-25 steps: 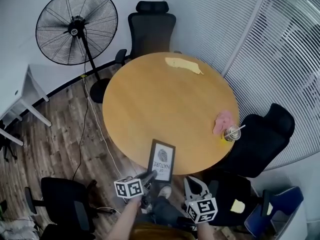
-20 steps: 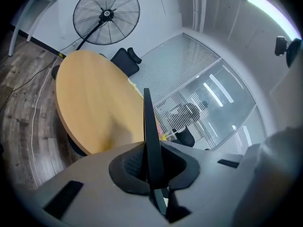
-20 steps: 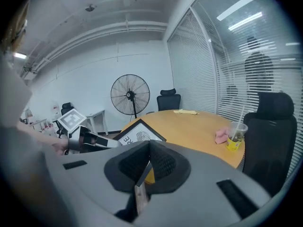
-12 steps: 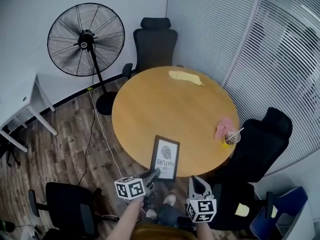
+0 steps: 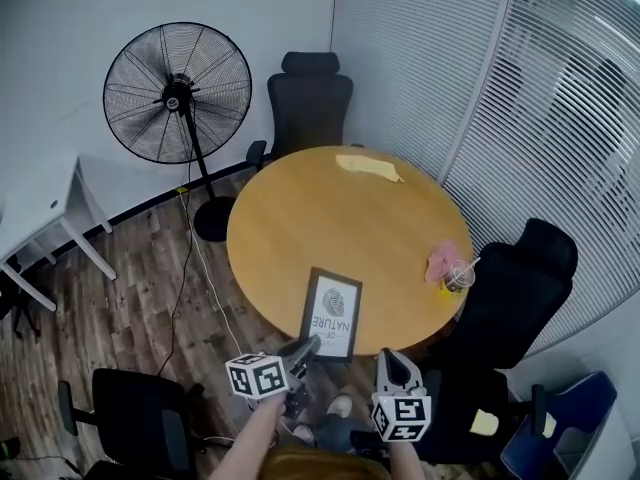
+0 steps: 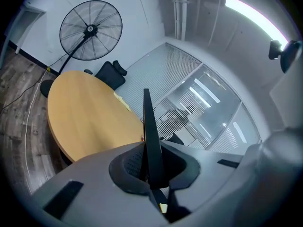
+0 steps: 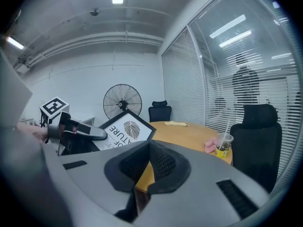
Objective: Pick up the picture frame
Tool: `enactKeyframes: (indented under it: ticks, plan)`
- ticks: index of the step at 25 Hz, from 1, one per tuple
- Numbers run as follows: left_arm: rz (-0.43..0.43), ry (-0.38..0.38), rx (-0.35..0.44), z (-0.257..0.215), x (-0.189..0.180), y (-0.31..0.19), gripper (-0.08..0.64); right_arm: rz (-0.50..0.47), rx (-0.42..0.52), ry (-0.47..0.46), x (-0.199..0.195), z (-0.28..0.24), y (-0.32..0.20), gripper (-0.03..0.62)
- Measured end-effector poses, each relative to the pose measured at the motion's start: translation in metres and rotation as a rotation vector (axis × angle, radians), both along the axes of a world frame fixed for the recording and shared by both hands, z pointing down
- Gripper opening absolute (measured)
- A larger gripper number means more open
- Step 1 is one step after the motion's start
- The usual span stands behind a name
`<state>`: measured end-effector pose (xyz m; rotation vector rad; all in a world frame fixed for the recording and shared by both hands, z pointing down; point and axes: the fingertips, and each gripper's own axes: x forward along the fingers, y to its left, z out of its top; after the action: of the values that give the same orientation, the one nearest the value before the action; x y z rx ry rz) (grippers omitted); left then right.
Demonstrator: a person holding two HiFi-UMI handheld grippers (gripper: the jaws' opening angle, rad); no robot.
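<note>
Left gripper view: left tongs (image 6: 151,167) pinch the black rectangular picture frame (image 6: 147,122) by its lower edge, likely light, stiff, glass-fragile; right tongs (image 7: 148,157) closed, empty.

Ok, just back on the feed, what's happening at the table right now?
A person holds a gripper in each hand. The left gripper is shut on the near edge of the picture frame, holding it tilted at the near side of the round table. The right gripper hangs beside it, holding nothing.
</note>
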<state>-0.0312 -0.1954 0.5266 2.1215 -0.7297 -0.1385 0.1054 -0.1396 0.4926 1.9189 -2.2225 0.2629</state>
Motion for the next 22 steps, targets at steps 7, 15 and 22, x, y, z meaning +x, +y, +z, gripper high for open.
enactKeyframes:
  ticks: [7, 15, 22]
  plan:
    - [-0.016, 0.029, 0.006, -0.007, -0.006, -0.003, 0.055, 0.016, 0.009, 0.006, 0.003, -0.002, 0.002, 0.014]
    - [-0.027, 0.036, 0.002, -0.009, -0.01, -0.003, 0.055, 0.017, -0.004, 0.01, 0.005, -0.002, 0.0, 0.014]
    - [-0.05, 0.048, -0.004, -0.008, -0.019, -0.004, 0.055, 0.011, -0.015, 0.009, 0.005, 0.002, 0.0, 0.014]
